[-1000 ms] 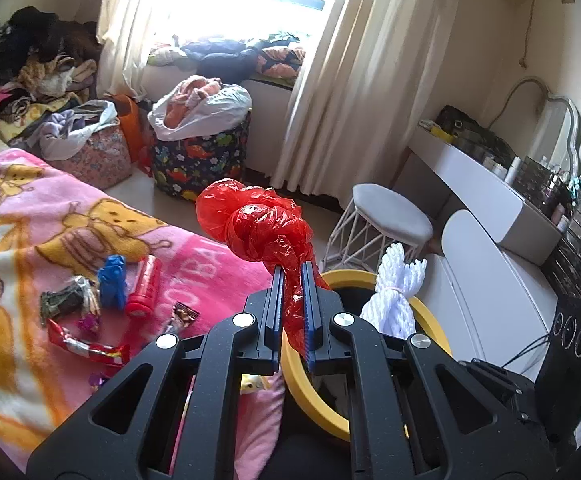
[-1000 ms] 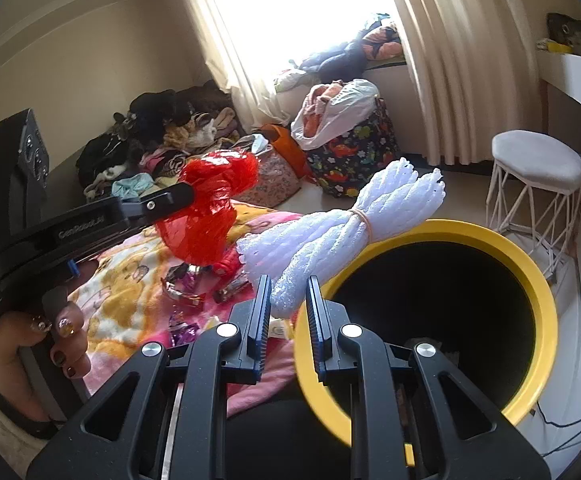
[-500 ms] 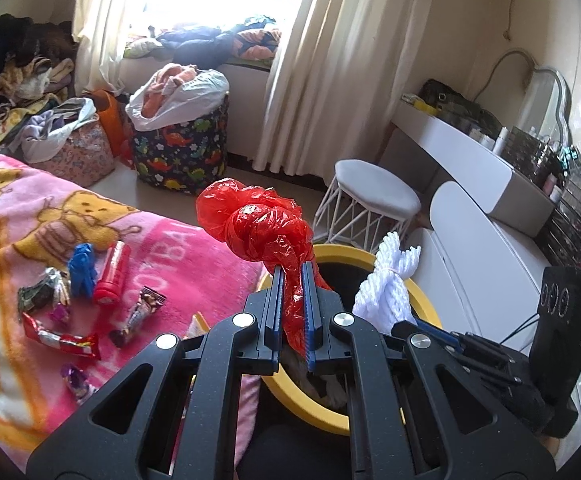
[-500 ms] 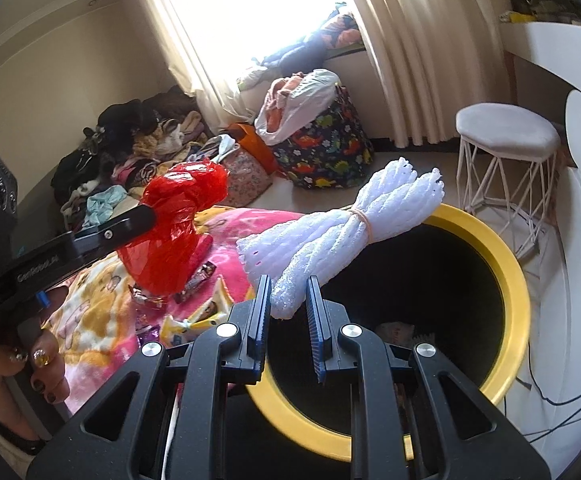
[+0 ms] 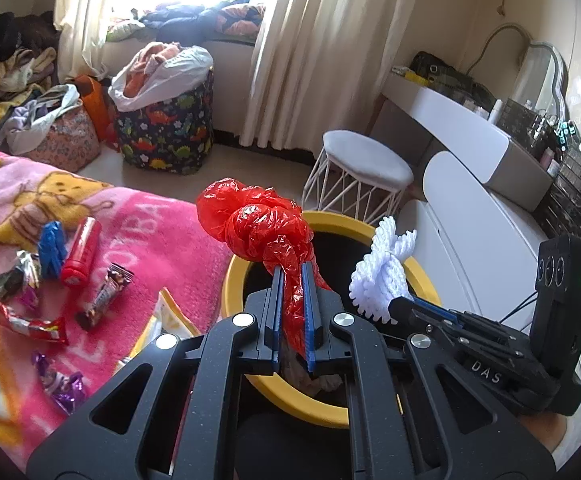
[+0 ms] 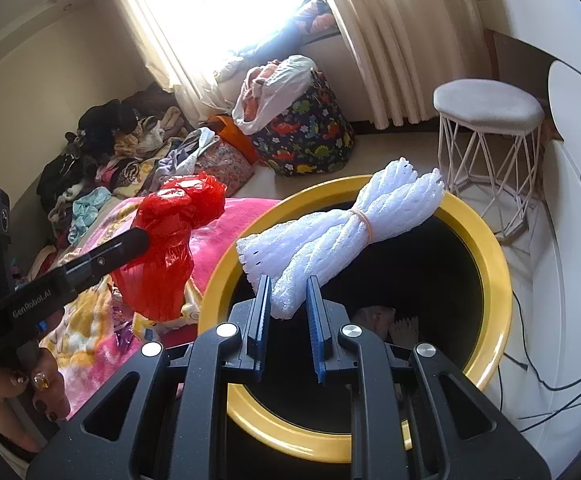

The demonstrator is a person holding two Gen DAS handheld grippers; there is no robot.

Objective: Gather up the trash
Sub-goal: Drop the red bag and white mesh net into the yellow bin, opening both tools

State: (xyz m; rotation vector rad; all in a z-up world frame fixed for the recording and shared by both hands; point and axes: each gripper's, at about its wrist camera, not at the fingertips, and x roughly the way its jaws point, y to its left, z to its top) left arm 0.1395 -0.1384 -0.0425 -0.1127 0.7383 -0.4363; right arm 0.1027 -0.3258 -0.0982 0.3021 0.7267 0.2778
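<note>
Cluttered bedroom, "GenRobot.AI" left hand-held gripper (image 5: 292,280) clamping red bag (image 5: 256,226), right hand-held gripper (image 6: 288,296) pinching white foam netting (image 6: 342,226)

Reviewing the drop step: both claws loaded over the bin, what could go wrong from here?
1. The red plastic bag bulges near the yellow bin rim; released here, it might catch the edge and fall onto the pink blanket.
2. The white foam net lies long across the opening and may bridge the rim rather than drop.
3. Left claw and right claw are close; they could bump.
</note>
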